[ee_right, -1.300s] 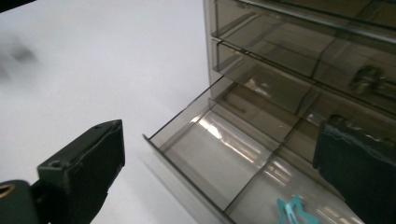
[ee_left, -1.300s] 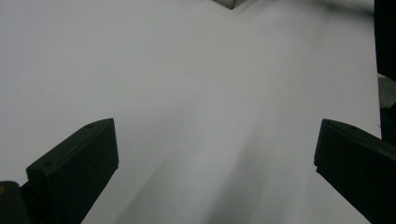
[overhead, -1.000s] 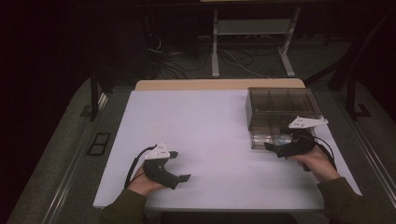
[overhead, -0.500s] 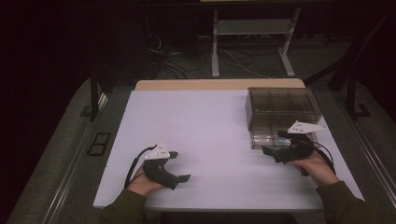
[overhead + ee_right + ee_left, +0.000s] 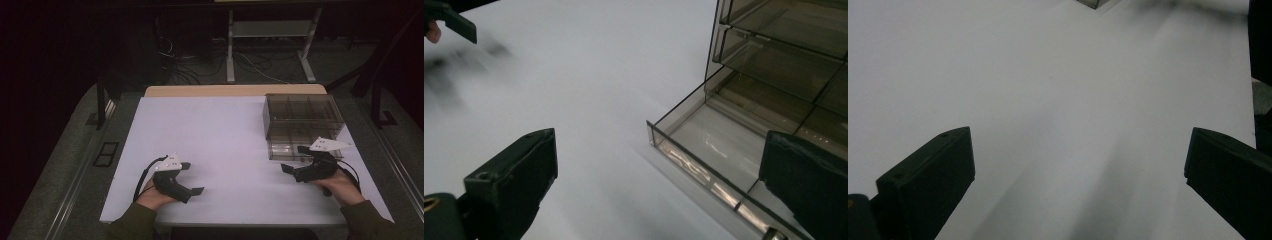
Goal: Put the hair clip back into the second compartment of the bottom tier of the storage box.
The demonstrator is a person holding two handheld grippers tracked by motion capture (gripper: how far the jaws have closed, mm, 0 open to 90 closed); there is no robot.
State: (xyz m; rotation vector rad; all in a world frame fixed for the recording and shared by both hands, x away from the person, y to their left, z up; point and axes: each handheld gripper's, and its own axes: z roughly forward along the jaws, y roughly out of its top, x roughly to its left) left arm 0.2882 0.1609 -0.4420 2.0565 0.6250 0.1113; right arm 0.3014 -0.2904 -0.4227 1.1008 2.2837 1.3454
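Two grippers, left (image 5: 191,178), right (image 5: 295,159), one drawer cabinet (image 5: 303,125), perhaps six-drawered

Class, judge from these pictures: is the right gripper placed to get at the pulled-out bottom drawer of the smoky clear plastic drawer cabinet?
Probably yes. The right gripper is open, right beside the bottom drawer, with bare white table between them.

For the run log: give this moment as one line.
scene: drawer cabinet on white table | bottom drawer: pulled out | right gripper: jaws open, beside drawer | left gripper: jaws open, holding nothing
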